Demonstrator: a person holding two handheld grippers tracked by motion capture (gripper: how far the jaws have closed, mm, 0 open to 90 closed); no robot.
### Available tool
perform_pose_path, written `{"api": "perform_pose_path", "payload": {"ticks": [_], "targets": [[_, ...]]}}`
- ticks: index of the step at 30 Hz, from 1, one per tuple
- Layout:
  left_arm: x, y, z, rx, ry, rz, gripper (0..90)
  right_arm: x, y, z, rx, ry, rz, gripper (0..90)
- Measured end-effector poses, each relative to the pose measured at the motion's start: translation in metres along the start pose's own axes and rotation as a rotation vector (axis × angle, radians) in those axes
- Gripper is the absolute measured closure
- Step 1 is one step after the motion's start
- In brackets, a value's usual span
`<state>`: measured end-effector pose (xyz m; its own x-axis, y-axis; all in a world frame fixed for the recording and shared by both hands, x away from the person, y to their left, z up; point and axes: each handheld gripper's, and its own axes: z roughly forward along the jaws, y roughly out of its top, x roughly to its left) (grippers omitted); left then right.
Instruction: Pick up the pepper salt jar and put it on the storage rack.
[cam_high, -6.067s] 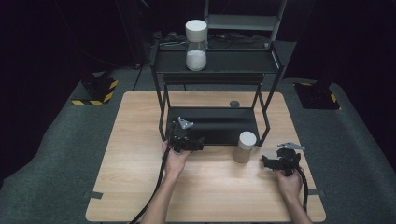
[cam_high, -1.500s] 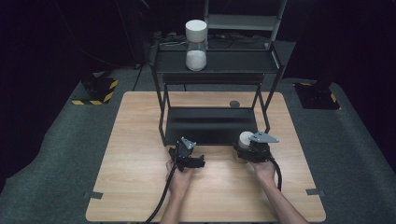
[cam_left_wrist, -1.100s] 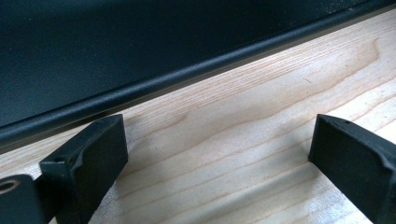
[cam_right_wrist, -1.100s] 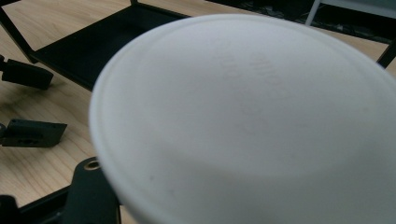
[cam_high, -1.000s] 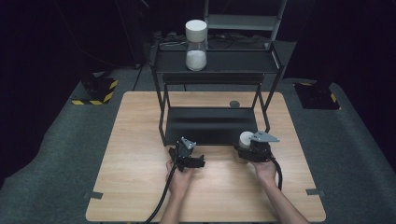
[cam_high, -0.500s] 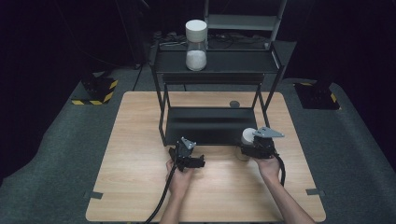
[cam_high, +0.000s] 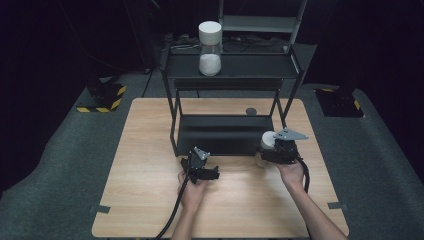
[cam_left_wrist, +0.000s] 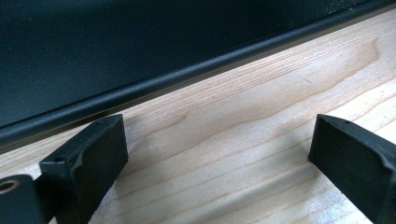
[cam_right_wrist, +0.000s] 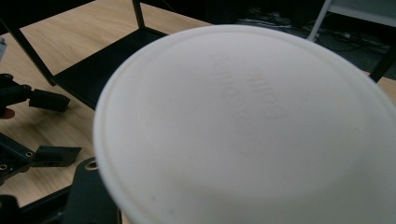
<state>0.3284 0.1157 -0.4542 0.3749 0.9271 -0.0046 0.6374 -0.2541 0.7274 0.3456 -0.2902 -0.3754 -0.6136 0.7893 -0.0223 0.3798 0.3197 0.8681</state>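
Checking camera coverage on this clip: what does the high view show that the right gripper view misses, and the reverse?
High view alone: a second white-lidded clear jar with white powder on the black metal rack's top shelf, and the right gripper shut on the white-lidded jar.

Right gripper view alone: faint embossed lettering on that jar's round white lid, seen close up.

Both: the light wooden table, the rack's lower shelf, and the open left gripper.
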Motion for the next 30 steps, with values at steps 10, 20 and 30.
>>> {"api": "perform_pose_path", "payload": {"ticks": [10, 20, 30], "targets": [[0.000, 0.000, 0.000, 0.000, 0.001, 0.001, 4.4, -0.013, 0.025, -0.011, -0.018, 0.036, 0.001, 35.6], [0.000, 0.000, 0.000, 0.000, 0.000, 0.000, 4.4, -0.024, 0.061, -0.033, -0.032, 0.050, -0.029, 35.6], [0.000, 0.000, 0.000, 0.000, 0.000, 0.000, 4.4, -0.037, 0.095, -0.051, -0.046, 0.082, -0.030, 35.6]]}}
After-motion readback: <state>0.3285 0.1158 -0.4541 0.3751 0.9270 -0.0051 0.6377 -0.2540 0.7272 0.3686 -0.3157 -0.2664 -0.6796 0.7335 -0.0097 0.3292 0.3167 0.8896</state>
